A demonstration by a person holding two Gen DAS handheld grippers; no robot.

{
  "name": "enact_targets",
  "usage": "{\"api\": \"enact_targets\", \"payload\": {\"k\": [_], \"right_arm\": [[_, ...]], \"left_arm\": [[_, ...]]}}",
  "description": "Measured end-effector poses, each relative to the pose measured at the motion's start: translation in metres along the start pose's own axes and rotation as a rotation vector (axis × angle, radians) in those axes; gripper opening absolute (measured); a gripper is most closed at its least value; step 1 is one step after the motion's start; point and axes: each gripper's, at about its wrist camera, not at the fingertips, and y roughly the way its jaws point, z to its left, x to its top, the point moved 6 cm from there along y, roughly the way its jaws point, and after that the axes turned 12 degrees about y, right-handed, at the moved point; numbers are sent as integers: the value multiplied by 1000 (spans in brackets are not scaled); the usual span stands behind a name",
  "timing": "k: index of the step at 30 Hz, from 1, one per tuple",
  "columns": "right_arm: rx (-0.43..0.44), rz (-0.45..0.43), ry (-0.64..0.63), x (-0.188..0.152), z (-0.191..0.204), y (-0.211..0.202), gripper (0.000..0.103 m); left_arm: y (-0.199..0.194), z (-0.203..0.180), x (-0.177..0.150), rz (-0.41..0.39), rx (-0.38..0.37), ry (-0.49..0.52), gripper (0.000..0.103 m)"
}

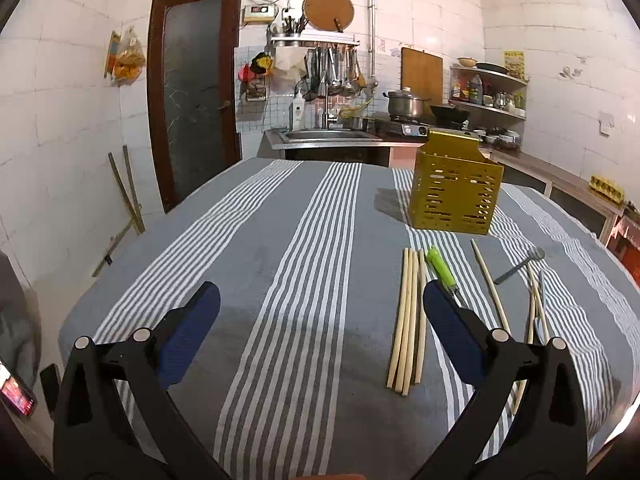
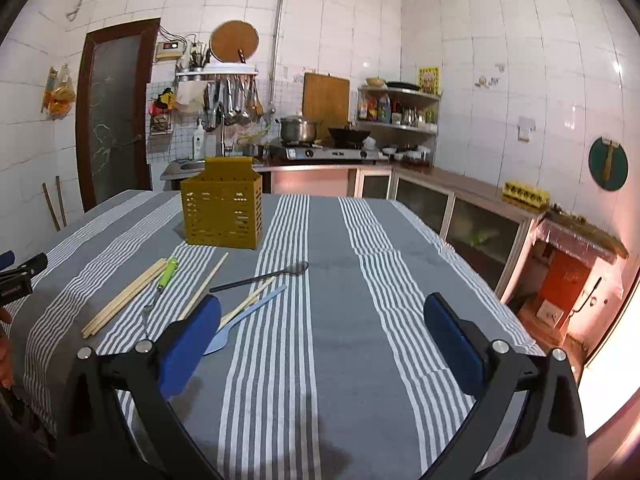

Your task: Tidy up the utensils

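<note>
Both grippers gape wide, empty, above the striped tablecloth (image 2: 340, 320): left gripper (image 1: 320, 300), right gripper (image 2: 322, 312). Yellow utensil basket (image 2: 222, 212) stands upright at far side. Nearer: chopstick bundle (image 1: 406, 320), green-handled tool (image 1: 440, 270), metal spoon (image 2: 264, 276), blue spoon (image 2: 244, 316), loose chopsticks (image 2: 204, 284) lying flat, scattered.

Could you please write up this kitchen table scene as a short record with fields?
surface: table under a grey striped cloth
container: yellow slotted holder, upright, at the far side
loose utensils: bundle of chopsticks, green-handled tool, metal spoon, light blue spoon, further single chopsticks
left gripper: open, holding nothing
right gripper: open, holding nothing
progress: every utensil in view lies on the cloth
</note>
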Motion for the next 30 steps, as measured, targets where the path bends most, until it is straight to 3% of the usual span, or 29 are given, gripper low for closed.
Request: {"api": "enact_targets", "payload": {"k": [8,24,30], "right_arm": [[20,10,-8,10,12,20,99],[16,73,-4,4,23,43,99],[22,75,-22,9,27,46,99]], "left_arm": [[13,-12,8,8,-71,50,98],[44,-14,20,49,-134,42,98],[45,-19,30,21,-128,66,98]]}}
